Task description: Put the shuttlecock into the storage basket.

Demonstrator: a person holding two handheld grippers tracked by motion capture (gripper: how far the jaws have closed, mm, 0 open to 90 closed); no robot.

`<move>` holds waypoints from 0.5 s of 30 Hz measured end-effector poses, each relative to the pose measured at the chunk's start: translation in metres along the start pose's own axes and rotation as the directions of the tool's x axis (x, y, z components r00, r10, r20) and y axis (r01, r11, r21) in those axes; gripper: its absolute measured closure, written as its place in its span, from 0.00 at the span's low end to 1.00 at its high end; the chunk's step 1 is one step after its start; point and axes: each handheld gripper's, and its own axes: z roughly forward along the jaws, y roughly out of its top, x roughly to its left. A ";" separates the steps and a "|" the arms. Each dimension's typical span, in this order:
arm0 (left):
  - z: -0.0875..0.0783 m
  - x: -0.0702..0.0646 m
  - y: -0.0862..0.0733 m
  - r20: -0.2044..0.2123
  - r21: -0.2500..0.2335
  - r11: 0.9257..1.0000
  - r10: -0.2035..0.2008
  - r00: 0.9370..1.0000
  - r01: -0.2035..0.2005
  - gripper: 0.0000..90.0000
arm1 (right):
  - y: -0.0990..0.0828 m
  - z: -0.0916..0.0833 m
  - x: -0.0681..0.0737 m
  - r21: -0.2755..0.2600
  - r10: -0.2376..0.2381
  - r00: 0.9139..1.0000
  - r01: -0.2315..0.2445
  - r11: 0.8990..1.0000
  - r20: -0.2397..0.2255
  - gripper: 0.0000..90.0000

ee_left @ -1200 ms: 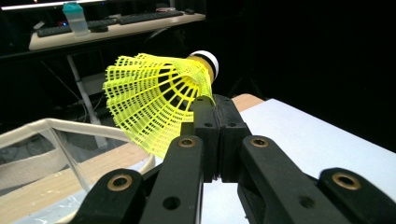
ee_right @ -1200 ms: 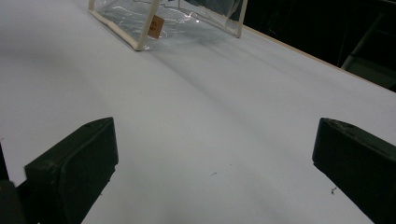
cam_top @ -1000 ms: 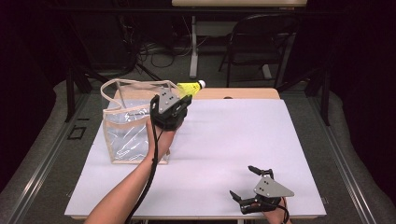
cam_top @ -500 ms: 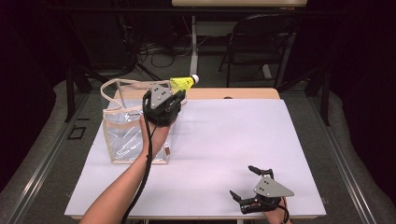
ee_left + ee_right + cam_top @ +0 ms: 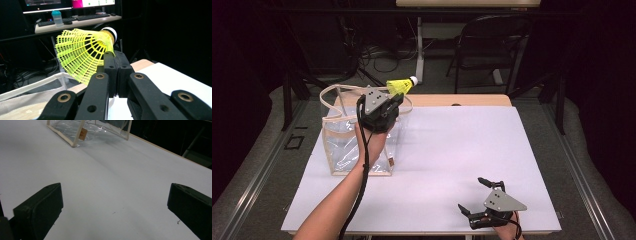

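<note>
Left gripper (image 5: pixel 388 101) shifted bagward | yellow mesh shuttlecock (image 5: pixel 82 53) pinched | clear bag (image 5: pixel 343 145)

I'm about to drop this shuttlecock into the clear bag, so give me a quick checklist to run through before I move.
1. Grip: left gripper pinches the edge of the yellow shuttlecock skirt, jaws together. Ok.
2. Position over the opening: in the high view the shuttlecock sits past the far right corner of the clear bag, not above it. Not ok.
3. Bag upright, mouth open. Ok.
4. Bag handle loops over the opening and could catch the skirt. Cannot tell.
5. Right gripper open near the table's near edge, well away from the bag. Ok.
</note>
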 end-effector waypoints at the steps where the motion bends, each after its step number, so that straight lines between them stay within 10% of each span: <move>1: -0.001 0.001 0.000 -0.002 0.001 1.000 0.001 1.000 -0.001 0.99 | 0.000 0.000 0.000 -0.001 0.000 1.000 0.000 1.000 0.000 0.00; 15: -0.009 0.018 0.001 -0.034 -0.008 1.000 -0.016 0.999 0.015 0.99 | 0.000 -0.001 0.000 -0.004 -0.002 1.000 0.002 1.000 0.004 0.00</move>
